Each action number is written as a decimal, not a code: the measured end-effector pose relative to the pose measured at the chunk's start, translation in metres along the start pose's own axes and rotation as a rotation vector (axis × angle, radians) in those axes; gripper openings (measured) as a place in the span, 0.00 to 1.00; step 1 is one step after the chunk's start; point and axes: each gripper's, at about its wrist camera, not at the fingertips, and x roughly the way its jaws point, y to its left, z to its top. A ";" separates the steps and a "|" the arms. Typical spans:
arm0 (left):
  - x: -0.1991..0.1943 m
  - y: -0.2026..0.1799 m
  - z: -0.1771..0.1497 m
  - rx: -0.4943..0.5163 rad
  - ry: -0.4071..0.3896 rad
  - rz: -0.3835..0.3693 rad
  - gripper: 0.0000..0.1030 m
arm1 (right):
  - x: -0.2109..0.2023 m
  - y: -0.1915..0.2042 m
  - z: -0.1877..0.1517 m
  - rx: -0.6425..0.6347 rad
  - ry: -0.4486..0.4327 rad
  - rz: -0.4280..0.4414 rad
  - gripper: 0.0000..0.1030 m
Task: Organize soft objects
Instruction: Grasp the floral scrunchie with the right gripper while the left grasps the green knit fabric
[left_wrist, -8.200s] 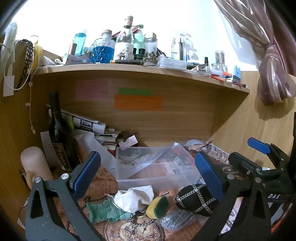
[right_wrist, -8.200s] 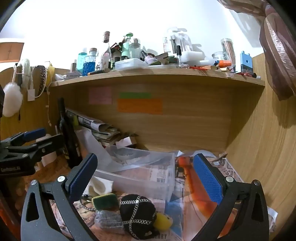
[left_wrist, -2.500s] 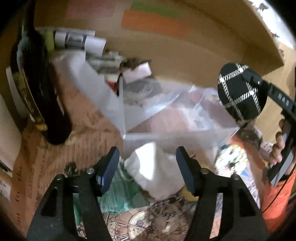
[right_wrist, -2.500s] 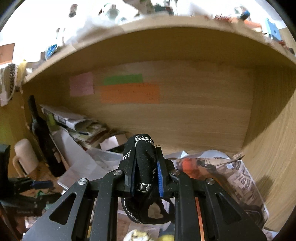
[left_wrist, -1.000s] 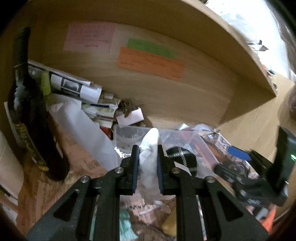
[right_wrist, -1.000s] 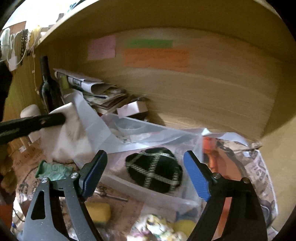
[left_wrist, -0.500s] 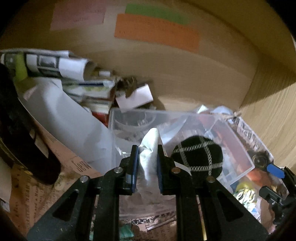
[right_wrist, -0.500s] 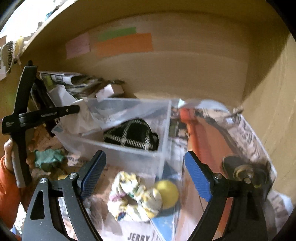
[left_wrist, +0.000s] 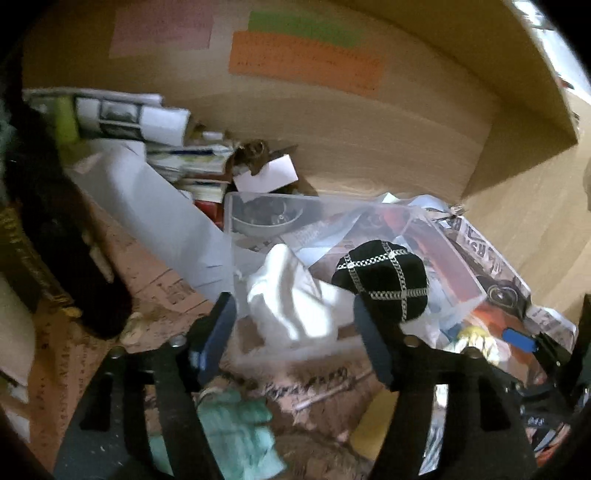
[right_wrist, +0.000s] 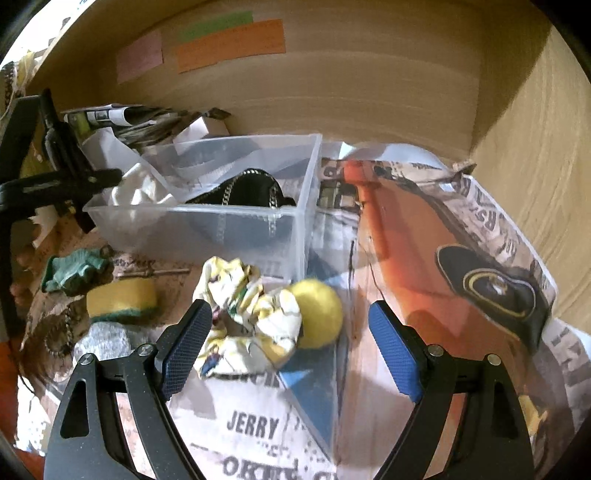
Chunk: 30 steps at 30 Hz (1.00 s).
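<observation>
A clear plastic bin (left_wrist: 258, 201) (right_wrist: 207, 225) holds a black chain-patterned pouch (left_wrist: 384, 275) (right_wrist: 240, 192) and a white cloth (left_wrist: 291, 295) (right_wrist: 136, 188). My left gripper (left_wrist: 295, 332) is open just in front of the white cloth, which lies loose in the bin. My right gripper (right_wrist: 291, 343) is open around a yellow-patterned scrunchie (right_wrist: 251, 314) and a yellow ball (right_wrist: 317, 310) on the newspaper. A yellow-green sponge (right_wrist: 122, 297), a green cloth (right_wrist: 75, 269) (left_wrist: 229, 432) and a grey scrubber (right_wrist: 103, 341) lie left of it.
A dark bottle (left_wrist: 48, 236) stands at the left. Rolled papers and books (left_wrist: 147, 125) lie behind the bin against the wooden back wall. Newspaper (right_wrist: 461, 240) covers the desk at the right, up to the side wall. The left gripper's handle (right_wrist: 55, 184) shows left of the bin.
My left gripper has opened and let the white cloth drop into the bin. My right gripper has moved down towards the scrunchie and ball.
</observation>
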 end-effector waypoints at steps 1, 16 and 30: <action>-0.006 0.000 -0.002 0.010 -0.009 0.009 0.72 | -0.001 0.000 -0.002 0.005 0.000 -0.001 0.82; -0.029 0.044 -0.059 0.008 0.105 0.114 0.88 | 0.008 0.012 -0.021 0.023 0.073 0.035 0.28; -0.003 0.048 -0.079 0.007 0.148 0.142 0.87 | -0.012 0.026 -0.005 0.001 -0.066 0.037 0.07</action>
